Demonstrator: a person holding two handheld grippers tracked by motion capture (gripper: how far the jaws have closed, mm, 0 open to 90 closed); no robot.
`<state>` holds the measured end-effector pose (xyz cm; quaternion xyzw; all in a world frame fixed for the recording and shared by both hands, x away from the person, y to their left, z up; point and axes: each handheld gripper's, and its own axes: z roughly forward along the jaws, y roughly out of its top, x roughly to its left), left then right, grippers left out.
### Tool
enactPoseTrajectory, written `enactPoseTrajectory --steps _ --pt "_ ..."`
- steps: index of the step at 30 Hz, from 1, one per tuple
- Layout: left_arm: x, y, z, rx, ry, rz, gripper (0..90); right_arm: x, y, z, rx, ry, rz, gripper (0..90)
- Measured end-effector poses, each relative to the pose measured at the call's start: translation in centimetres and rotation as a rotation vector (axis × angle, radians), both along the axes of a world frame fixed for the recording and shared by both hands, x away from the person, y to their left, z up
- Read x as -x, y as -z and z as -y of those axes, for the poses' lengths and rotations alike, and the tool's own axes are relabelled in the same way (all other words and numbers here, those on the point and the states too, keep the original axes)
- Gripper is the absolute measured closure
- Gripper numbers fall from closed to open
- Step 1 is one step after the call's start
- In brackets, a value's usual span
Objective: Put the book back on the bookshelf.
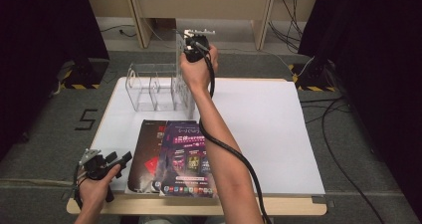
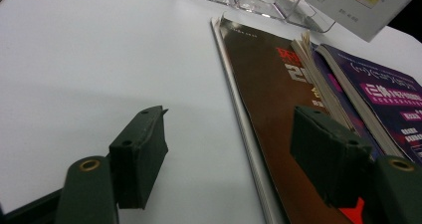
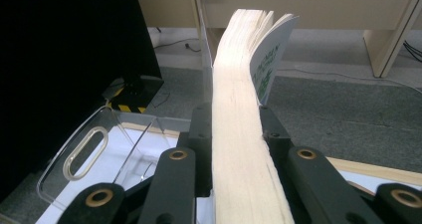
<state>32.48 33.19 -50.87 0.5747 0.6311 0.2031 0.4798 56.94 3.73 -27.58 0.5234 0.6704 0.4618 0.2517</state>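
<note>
My right gripper [image 1: 191,47] is raised over the back of the table, shut on the page edge of a thick book [image 1: 182,92] that hangs upright at the right end of a clear acrylic rack [image 1: 149,87]. In the right gripper view the book's pale pages [image 3: 239,109] run up between the closed jaws [image 3: 236,129], with the rack [image 3: 99,149] below left. A dark magazine [image 1: 149,154] and a purple magazine [image 1: 186,159] lie flat at the table's front. My left gripper [image 1: 121,159] rests open at the front left, its jaws [image 2: 229,129] straddling the dark magazine's [image 2: 268,84] left edge.
The white tabletop [image 1: 268,129] has open room on its right half. The purple magazine [image 2: 383,94] overlaps the dark one. A black cable trails along the right forearm. Dark curtains stand on both sides, with floor cables to the right.
</note>
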Motion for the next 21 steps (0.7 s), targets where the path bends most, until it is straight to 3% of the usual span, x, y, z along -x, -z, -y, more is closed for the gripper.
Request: enactPoseTrajectory --steps 16,21 --pt "0.0 0.0 -0.2 0.002 -0.001 0.003 29.6 -0.8 0.7 -1.3 -0.028 0.037 0.037 74.1" --pt "0.0 0.0 -0.1 0.001 0.003 0.004 29.7 -0.8 1.9 -1.4 -0.022 0.052 0.032 73.9"
